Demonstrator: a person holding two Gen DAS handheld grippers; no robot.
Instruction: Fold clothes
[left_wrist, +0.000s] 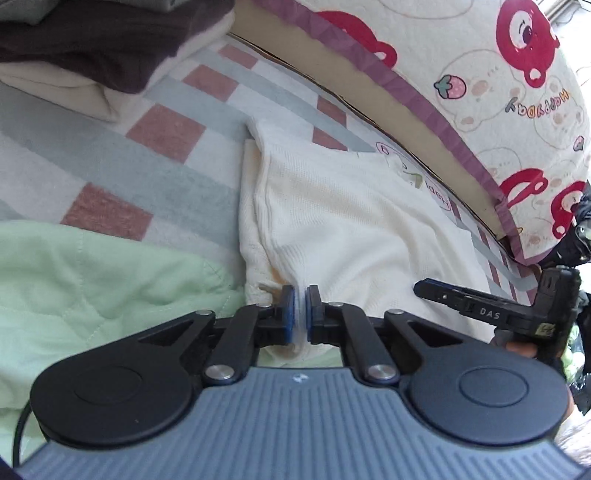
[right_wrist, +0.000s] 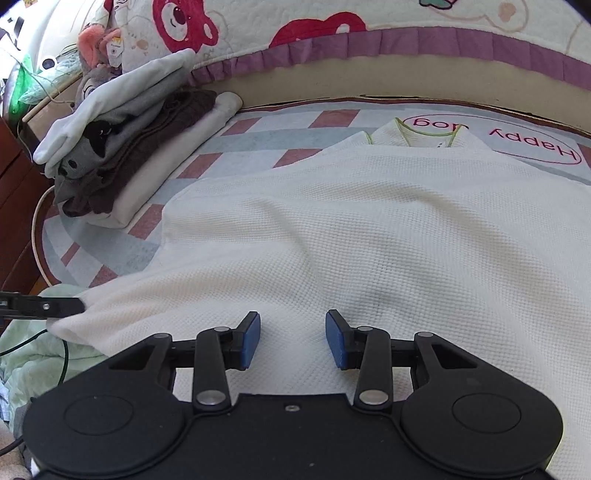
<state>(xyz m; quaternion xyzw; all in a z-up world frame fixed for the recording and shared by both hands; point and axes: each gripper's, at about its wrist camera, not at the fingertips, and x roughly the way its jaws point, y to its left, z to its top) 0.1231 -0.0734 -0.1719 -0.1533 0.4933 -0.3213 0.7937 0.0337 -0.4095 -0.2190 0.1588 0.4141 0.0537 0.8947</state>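
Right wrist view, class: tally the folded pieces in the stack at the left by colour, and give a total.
White or pale grey top piece: 1
Grey piece with a dark patch: 1
Dark brown piece: 1
Cream bottom piece: 1
Total: 4 visible layers; hidden ones cannot be ruled out.

The white garment (right_wrist: 351, 221) is a waffle-knit cloth, matt and finely bumpy. Under it lies a checked mat (left_wrist: 159, 147) of soft, flat-woven cloth. The green quilt (left_wrist: 92, 280) is stitched, puffy cloth. The left gripper (left_wrist: 300, 314) is matt black plastic with shiny metal rivets, blue rubbery pads (right_wrist: 251, 339) and a ribbed grey plastic body.
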